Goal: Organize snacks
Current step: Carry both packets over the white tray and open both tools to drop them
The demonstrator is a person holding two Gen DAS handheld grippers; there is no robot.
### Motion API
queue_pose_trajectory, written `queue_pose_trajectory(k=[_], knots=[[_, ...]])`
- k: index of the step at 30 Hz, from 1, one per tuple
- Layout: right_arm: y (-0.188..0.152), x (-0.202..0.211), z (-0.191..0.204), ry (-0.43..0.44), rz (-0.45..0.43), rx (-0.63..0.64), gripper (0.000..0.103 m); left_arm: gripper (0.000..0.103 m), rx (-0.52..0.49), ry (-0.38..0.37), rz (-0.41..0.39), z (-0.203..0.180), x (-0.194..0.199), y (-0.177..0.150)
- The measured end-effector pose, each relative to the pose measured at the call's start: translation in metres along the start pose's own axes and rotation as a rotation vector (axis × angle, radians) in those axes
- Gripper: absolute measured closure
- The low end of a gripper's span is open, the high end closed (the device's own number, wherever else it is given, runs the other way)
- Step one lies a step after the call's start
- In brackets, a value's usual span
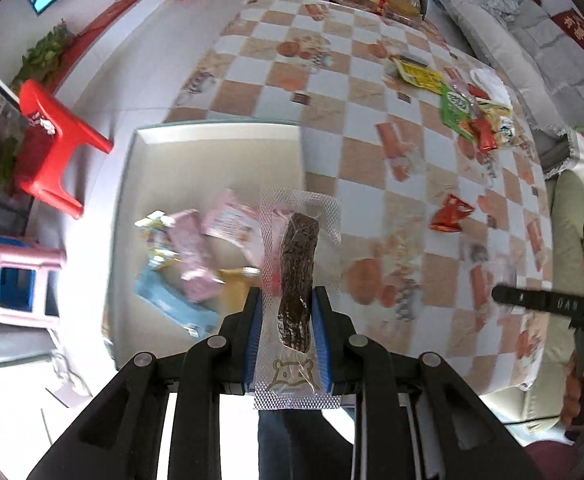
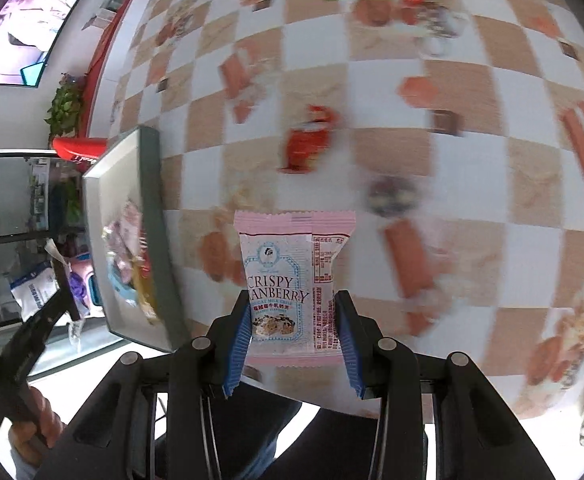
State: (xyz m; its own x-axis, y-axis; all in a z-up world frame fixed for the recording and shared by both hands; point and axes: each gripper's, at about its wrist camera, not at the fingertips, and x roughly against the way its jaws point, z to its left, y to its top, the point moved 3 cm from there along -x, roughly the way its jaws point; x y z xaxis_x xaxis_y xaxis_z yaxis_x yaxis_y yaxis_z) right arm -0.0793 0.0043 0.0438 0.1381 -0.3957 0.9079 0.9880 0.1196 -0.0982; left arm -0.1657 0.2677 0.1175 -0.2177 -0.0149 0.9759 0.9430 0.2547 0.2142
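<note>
Left gripper (image 1: pixel 285 312) clamps a clear-wrapped brown stick (image 1: pixel 296 280) above the tray (image 1: pixel 211 136). Right gripper (image 2: pixel 292 320) clamps a pink cranberry packet (image 2: pixel 292 276) over the checkered table (image 2: pixel 472 184).

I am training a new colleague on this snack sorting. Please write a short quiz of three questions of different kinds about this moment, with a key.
1. True or false: the left gripper holds a clear packet with a dark brown stick between its fingers.
2. What word stands above "CRANBERRY" on the pink packet in the right gripper?
3. Where does the lone red packet lie?
A. inside the grey tray
B. on the checkered tablecloth
C. on the red stool

Key: 1 true; 2 CRISPY; 3 B.
</note>
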Motion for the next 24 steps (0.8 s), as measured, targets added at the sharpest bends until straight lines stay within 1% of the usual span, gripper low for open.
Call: queue_pose_trajectory(k=[3,6,9,13,18,21,24], knots=[[0.004,-0.013,0.04,0.001,0.004,0.05,0.061,0.076,0.01,-0.015,-0.002,0.027,-0.003,0.005],[0.01,-0.015,0.066,-0.001,-0.014,0.083,0.061,0.076,0.017,-0.016,-0.011,0.051,-0.006,0.018],[0.015,-0.018,0.092,-0.007,-0.021,0.111,0.061,0.076,0.018,-0.029,-0.024,0.067,-0.008,0.028],[0.015,-0.031,0.113,-0.037,0.012,0.143,0.061,0.076,0.015,-0.05,0.004,0.079,-0.022,0.033],[0.016,-0.046,0.133,-0.071,0.054,0.178,0.061,0.076,-0.006,-0.068,0.056,0.082,-0.045,0.032],[0.021,-0.053,0.148,-0.081,0.07,0.197,0.061,0.076,-0.015,-0.078,0.082,0.085,-0.055,0.031],[0.029,-0.061,0.172,-0.078,0.079,0.229,0.061,0.076,-0.018,-0.082,0.097,0.09,-0.061,0.032]])
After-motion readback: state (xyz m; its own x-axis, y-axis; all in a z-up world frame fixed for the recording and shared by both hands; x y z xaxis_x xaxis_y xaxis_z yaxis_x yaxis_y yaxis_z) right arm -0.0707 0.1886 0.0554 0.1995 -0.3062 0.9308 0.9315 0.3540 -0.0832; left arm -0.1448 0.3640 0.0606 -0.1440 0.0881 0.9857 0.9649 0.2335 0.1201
